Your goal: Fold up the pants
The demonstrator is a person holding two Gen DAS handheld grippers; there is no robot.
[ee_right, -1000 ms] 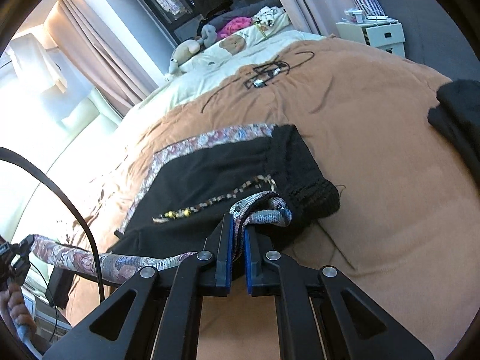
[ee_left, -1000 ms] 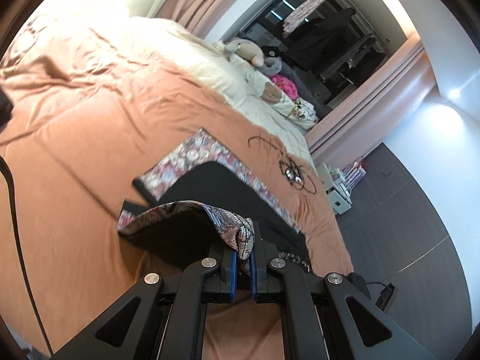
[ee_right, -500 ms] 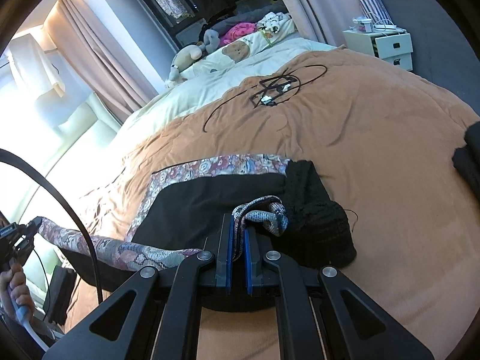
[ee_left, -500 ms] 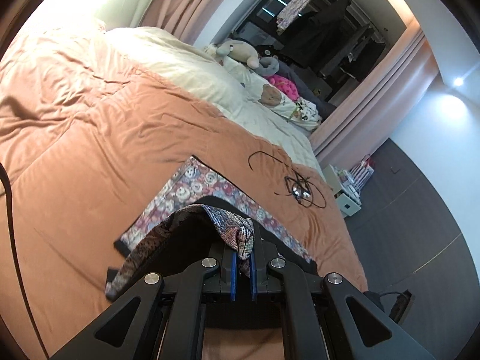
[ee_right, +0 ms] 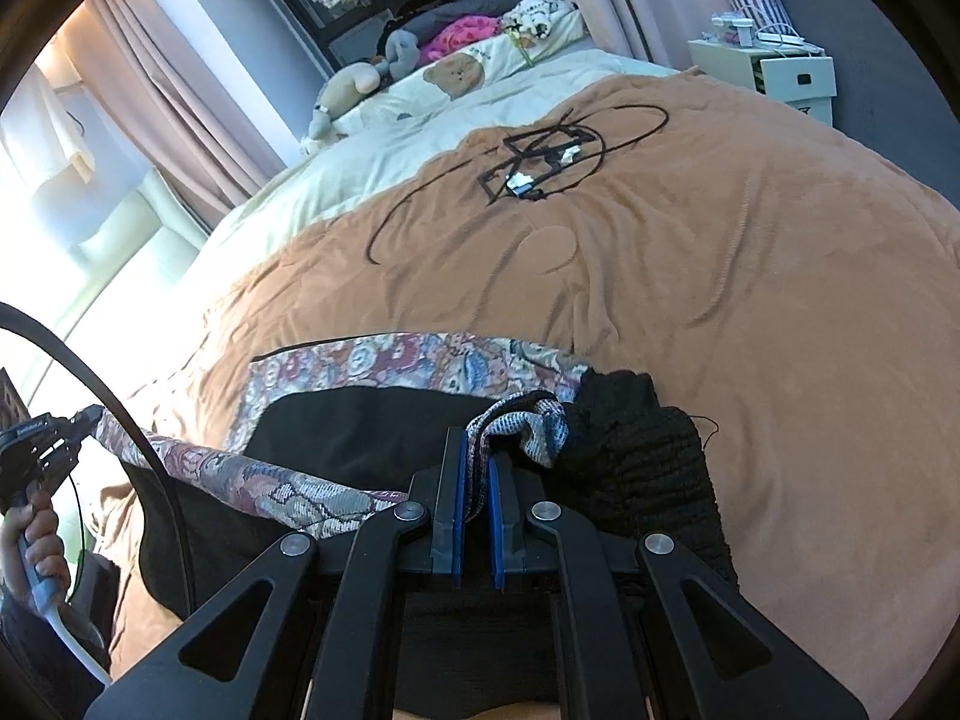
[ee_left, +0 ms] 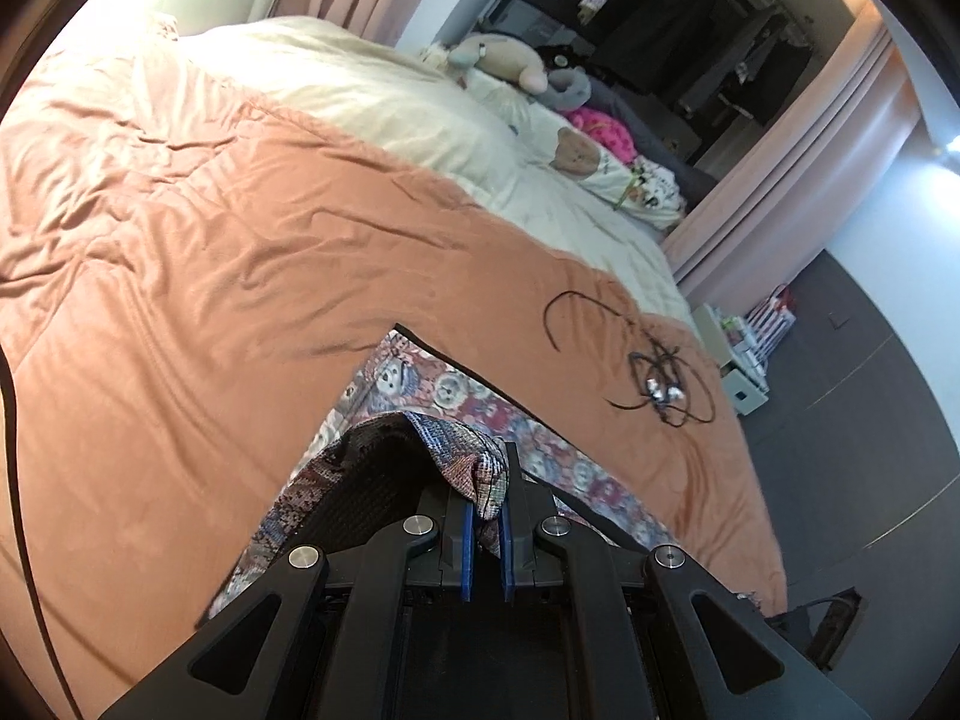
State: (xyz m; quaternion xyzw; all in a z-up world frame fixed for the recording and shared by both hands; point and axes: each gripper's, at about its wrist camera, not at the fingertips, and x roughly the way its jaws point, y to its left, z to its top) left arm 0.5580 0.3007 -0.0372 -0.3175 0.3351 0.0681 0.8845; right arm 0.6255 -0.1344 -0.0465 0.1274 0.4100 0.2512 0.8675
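Observation:
Black pants (ee_right: 372, 426) with a patterned floral side band (ee_right: 414, 360) lie on the orange bedspread (ee_right: 720, 276). My right gripper (ee_right: 474, 480) is shut on the patterned edge next to the black ribbed waistband (ee_right: 636, 450). My left gripper (ee_left: 485, 510) is shut on the patterned edge near the leg end; the band (ee_left: 456, 384) stretches ahead of it. The near edge hangs lifted between the two grippers over the lower layer. The left gripper also shows in the right wrist view (ee_right: 42, 438) at the far left.
A tangle of black cable (ee_right: 540, 162) lies further up the bedspread, also in the left wrist view (ee_left: 654, 372). Pillows and plush toys (ee_left: 510, 60) sit at the bed head. A white nightstand (ee_right: 774, 72) stands beside the bed. A dark floor (ee_left: 870, 420) lies to the right.
Both grippers have carried the lifted pants edge forward over the lower layer, towards the far patterned band. More of the black fabric is now covered.

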